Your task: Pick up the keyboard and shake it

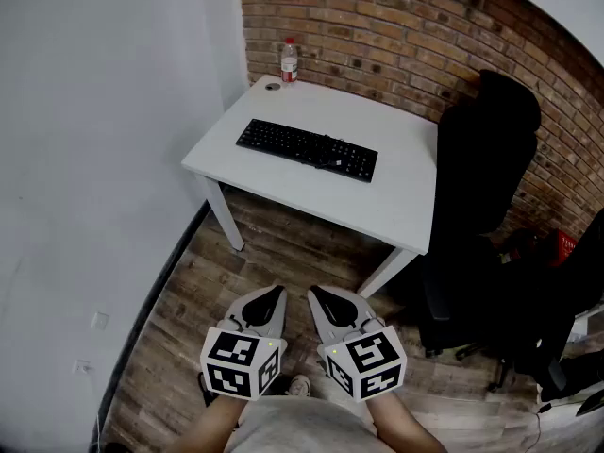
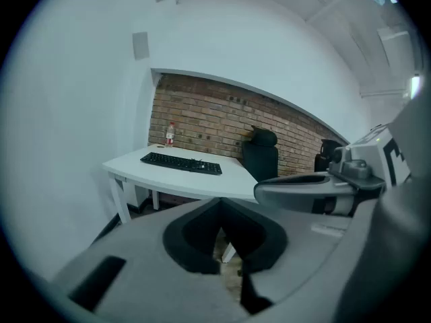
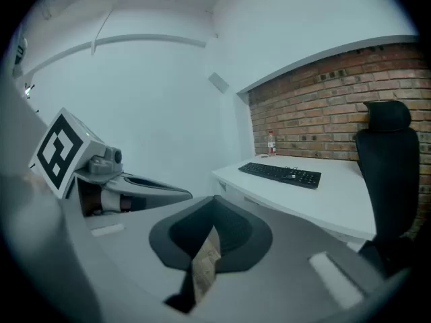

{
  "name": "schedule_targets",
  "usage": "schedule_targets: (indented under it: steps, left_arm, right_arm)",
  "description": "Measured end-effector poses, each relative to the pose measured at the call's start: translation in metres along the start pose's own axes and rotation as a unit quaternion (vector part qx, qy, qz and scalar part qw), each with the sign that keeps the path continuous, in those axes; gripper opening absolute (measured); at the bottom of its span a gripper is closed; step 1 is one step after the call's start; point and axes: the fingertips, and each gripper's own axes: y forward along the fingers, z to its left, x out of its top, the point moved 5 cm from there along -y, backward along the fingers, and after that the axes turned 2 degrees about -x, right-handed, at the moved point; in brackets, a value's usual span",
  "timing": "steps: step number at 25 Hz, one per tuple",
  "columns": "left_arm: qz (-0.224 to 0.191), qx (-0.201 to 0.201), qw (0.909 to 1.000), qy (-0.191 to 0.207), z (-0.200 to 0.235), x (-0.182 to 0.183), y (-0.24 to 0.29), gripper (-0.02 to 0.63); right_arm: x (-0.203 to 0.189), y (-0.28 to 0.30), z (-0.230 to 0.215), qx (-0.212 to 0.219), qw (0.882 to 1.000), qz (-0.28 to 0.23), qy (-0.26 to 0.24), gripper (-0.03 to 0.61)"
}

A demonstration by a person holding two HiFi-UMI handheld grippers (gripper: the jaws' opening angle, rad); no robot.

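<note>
My bench [image 1: 396,206] is smooth matt white, the keyboard [image 1: 306,149] matt black plastic. Rough brick wall [image 1: 377,26], grained wood floor [image 1: 189,319]. My left hand-held gripper [image 1: 272,295] and right hand-held gripper [image 1: 317,295] are matt grey plastic.

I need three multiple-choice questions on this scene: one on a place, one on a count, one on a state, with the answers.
1. Where does the clear plastic bottle with a red label stand?
A. On the white rectangular table, at its far corner by the brick wall
B. On its near edge
C. Under it

2. How many flat black keyboards lie on that table?
A. None
B. One
C. Two

3. In what state are the left gripper and the right gripper?
A. Both open
B. Both shut and empty
C. Both shut on the keyboard

Answers: 1 A, it stands beside the bricks; 2 B, only one lies there; 3 B, each gripper view shows the jaws together.
</note>
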Motion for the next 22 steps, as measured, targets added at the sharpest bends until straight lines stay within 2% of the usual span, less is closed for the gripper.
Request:
schedule_targets:
  steps: [8, 22]
  left_arm:
    - [0.002, -0.002, 1.0000, -0.006, -0.001, 0.003, 0.014, -0.011]
    - [0.006, -0.029, 0.9995, -0.008, 0.046, 0.034, 0.068, -0.011]
  right_arm:
    - [-0.001, 0.003, -0.015, -0.003, 1.000, -0.002, 0.008, 0.011]
    - [0.015, 0.055, -0.050, -0.027, 0.999, 0.010, 0.021, 0.011]
